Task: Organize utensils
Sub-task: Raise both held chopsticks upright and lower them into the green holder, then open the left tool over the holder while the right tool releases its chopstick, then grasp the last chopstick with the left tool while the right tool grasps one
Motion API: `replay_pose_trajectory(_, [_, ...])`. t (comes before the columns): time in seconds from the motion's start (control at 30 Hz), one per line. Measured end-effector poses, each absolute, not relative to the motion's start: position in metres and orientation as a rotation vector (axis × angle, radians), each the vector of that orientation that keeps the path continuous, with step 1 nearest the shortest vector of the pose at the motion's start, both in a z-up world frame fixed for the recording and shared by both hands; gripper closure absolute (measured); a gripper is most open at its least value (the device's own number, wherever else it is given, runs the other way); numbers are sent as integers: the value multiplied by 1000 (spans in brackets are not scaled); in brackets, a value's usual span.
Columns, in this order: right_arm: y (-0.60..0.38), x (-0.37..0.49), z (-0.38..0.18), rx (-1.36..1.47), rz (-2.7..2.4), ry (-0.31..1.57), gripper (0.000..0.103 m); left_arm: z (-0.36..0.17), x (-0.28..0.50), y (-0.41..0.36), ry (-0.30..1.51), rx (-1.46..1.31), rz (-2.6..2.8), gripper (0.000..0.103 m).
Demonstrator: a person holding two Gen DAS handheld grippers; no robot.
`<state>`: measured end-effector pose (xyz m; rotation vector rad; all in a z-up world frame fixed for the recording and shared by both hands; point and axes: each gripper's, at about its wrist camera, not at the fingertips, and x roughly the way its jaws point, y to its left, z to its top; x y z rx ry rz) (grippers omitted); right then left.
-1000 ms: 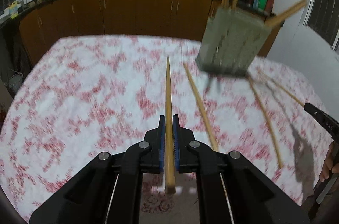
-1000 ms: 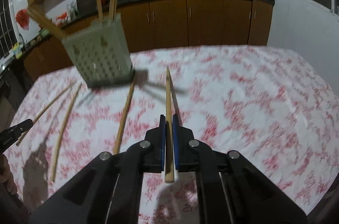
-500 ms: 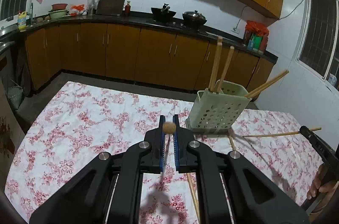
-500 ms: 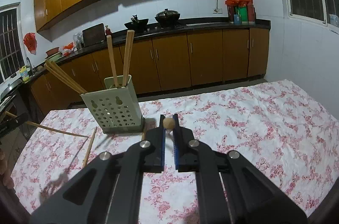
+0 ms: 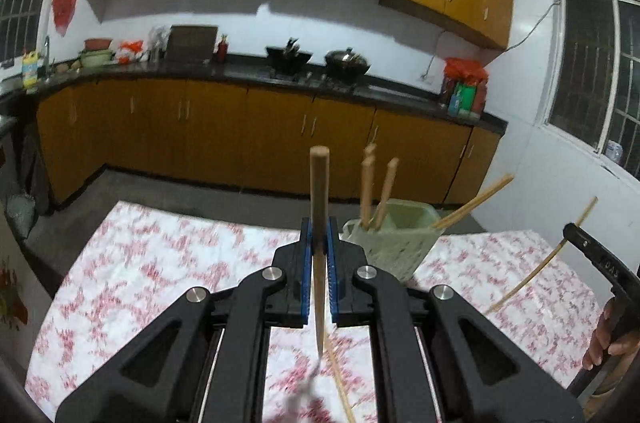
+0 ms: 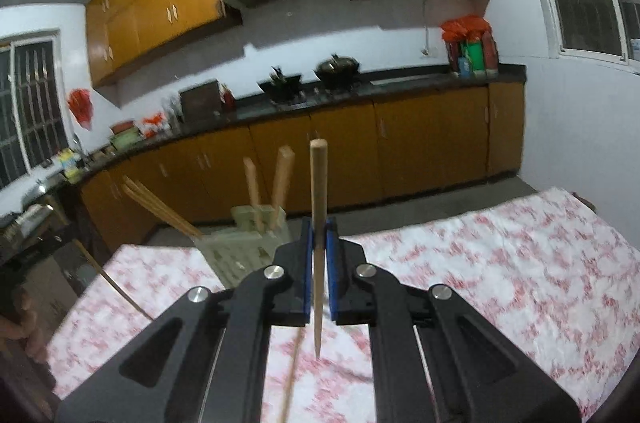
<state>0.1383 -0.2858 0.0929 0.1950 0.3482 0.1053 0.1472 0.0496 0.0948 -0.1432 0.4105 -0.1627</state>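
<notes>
Left gripper [image 5: 319, 243] clamped on upright chopstick [image 5: 319, 207], frame centre. Right gripper [image 6: 319, 243] likewise clamped on second chopstick [image 6: 318, 215]. Green holder [image 5: 394, 243] right of centre, on floral tablecloth [image 5: 160, 263].

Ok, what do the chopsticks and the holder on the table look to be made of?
Chopstick in the left gripper: probably bamboo or wood, tan and matte, with no gloss. Holder: looks like molded plastic, pale green, with perforated walls. Motion blur hides finer texture on both.

left gripper [image 5: 319, 243] fingers clamped together, right gripper [image 6: 319, 243] likewise, both angled slightly downward
</notes>
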Motion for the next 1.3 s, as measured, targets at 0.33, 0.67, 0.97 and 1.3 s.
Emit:
replay_pose_trajectory(0.33, [-260, 145, 170, 231, 197, 129, 95, 157, 163, 4, 219, -117, -218, 96])
replay_pose_trajectory(0.67, [-245, 206, 179, 233, 146, 37, 95, 165, 217, -12, 126, -154, -148, 96])
replay_pose_trajectory(0.97, [-237, 259, 137, 221, 152, 179, 95, 123, 244, -13, 220, -172, -158, 96])
replay_pose_trajectory(1.3, [-244, 244, 139, 225, 165, 180, 83, 133, 230, -6, 248, -209, -171, 94])
